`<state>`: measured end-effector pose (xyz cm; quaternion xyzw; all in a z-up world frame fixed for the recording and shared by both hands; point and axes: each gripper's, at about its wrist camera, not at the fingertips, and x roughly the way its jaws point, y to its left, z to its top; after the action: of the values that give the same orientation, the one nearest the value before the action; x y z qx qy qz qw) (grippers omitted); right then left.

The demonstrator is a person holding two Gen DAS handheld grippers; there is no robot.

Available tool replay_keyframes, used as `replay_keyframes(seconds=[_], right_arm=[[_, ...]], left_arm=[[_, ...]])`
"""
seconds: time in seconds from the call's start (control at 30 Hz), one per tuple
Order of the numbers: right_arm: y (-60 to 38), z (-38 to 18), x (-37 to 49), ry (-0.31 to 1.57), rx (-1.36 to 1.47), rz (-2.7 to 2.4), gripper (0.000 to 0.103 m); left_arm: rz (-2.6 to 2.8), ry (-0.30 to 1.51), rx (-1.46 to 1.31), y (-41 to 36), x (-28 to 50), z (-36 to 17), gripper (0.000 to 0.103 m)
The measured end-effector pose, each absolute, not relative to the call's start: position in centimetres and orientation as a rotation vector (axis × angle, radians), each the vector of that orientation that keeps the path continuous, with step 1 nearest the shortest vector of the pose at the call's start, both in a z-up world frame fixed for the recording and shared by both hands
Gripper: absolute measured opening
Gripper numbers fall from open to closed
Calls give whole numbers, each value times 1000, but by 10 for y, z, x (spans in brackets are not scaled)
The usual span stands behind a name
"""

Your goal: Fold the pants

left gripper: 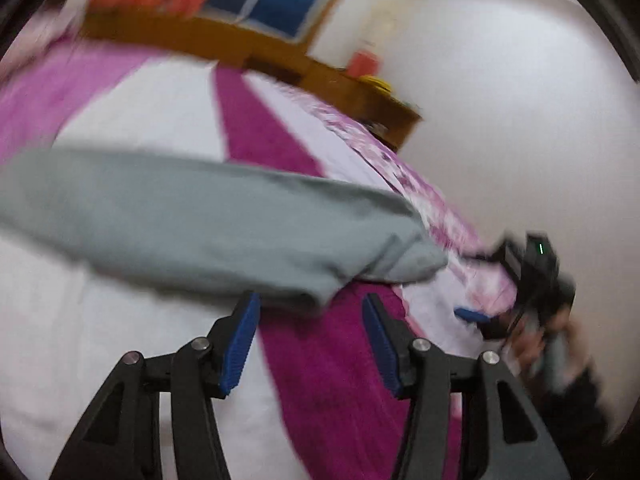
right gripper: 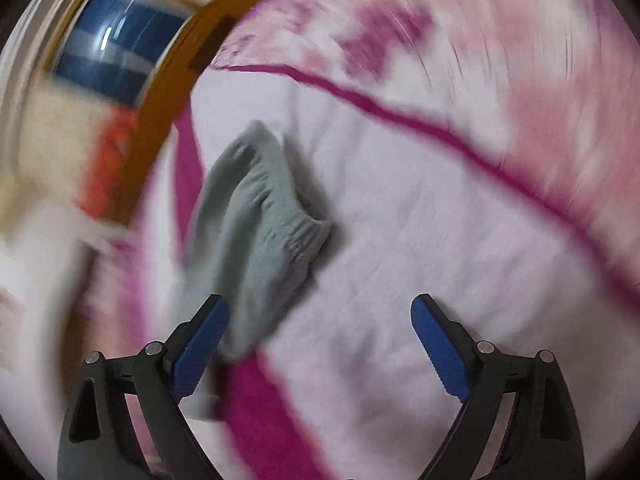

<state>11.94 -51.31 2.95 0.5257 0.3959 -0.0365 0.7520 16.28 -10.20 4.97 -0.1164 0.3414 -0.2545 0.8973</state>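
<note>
Pants: we see long grey fabric pants (left gripper: 192, 216) flat on the white-and-magenta bedsheet (right gripper: 420, 240).
Left gripper (left gripper: 310, 316): released, just beside pants (nothing between pads).
Right gripper (right gripper: 320, 320): released, jaws wide.

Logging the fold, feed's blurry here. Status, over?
Left gripper open, empty. Right gripper open, empty. Grey pants lying on the bedspread, elastic waistband bunched. Nothing in the way.

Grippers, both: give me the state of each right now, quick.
Left gripper: open, nothing between its pads; the grey pants lie just beyond.
Right gripper: open wide, holding nothing; pants beside its left finger.
</note>
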Motion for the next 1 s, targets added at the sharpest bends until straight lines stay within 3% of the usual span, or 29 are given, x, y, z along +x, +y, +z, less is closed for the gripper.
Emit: replay_keyframes(seconds=[0.03, 0.13, 0.27, 0.4, 0.57, 0.6, 0.67, 0.7, 0.73, 1.0], right_arm=[[-526, 8, 119, 781, 1361, -16, 91], [-548, -15, 117, 640, 1606, 30, 97], [-558, -22, 127, 511, 1662, 214, 96], [-550, -12, 147, 596, 1522, 223, 90], [-521, -8, 154, 729, 1347, 118, 44], [-518, -11, 154, 733, 1363, 122, 39], [-514, -20, 156, 763, 1426, 162, 12], [-515, -25, 158, 777, 1438, 174, 4], [-514, -26, 158, 784, 1439, 172, 0], [-527, 1, 164, 719, 1327, 183, 0]], left_arm=[[-537, 704, -190, -116, 164, 47, 53], [-515, 755, -142, -140, 178, 34, 45], [-442, 848, -191, -134, 176, 8, 40], [-412, 818, -225, -134, 177, 11, 35], [-386, 789, -181, -150, 178, 16, 11], [-367, 783, -174, -151, 178, 16, 9], [-366, 798, -179, -148, 179, 17, 7], [-371, 807, -176, -146, 178, 18, 7], [-379, 818, -167, -146, 178, 19, 6], [-439, 871, -218, -136, 161, 31, 5]])
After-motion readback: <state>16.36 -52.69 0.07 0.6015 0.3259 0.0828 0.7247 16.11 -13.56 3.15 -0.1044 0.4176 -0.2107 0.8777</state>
